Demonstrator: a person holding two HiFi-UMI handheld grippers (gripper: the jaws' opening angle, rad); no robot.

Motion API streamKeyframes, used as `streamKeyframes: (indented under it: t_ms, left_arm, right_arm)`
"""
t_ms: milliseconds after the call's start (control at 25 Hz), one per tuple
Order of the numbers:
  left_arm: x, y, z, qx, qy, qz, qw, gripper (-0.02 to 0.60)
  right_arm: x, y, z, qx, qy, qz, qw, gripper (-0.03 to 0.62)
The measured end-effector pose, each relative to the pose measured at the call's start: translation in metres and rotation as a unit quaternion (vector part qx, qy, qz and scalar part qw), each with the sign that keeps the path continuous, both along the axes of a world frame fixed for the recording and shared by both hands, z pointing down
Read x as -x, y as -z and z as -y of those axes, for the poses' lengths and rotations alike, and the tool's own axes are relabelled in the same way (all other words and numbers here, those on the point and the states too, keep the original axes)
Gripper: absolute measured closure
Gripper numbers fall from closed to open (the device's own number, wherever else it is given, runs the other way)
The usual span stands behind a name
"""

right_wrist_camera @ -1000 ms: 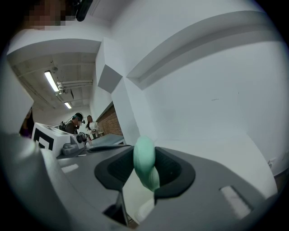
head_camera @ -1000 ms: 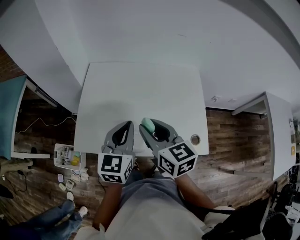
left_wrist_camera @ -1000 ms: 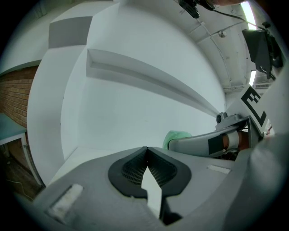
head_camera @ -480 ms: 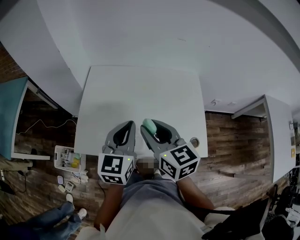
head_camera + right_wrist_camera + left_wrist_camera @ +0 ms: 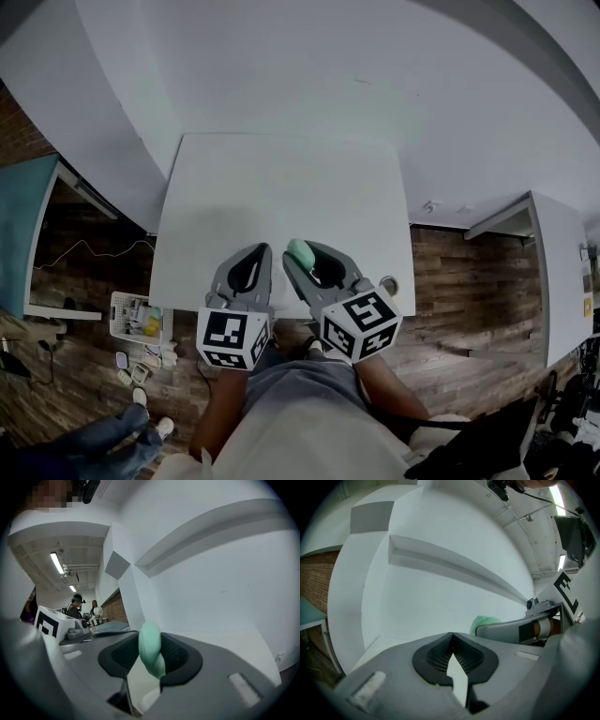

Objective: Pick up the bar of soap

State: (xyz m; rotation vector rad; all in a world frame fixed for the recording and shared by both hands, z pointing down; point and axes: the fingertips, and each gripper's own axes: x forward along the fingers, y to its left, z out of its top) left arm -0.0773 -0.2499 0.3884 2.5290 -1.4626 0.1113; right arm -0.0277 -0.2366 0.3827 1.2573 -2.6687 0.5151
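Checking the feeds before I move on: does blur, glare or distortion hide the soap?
Head view: heavy fisheye bending, dark corners, soap small but clear. Right gripper view: even light, no glare, soap slightly soft in the right gripper. Left gripper view: bright, soap partly hidden.

soap (image 5: 298, 249) partly hidden by right gripper (image 5: 301, 254)

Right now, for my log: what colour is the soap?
The soap is mint green; right gripper view.

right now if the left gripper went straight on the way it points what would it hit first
Likely the white wall behind the table, though depth is unclear; the table ahead looks bare, and the soap sits off to its right.
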Motion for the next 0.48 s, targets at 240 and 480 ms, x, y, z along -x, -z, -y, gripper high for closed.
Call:
streamKeyframes:
  t_ms: [240,480]
  left_arm:
    - [-0.0001,0.0002,-0.0008,-0.001,0.002,-0.001,1.0000,0.580]
    - [0.0026,0.0015,-0.0040,0.000,0.004,-0.002,1.0000,0.580]
  right_arm:
    - [-0.0004,0.0009,-0.0011,-0.001,0.002,0.000,1.000,0.459]
    - [0.0016,0.0011,-0.0040,0.001,0.003,0.001,1.000,0.459]
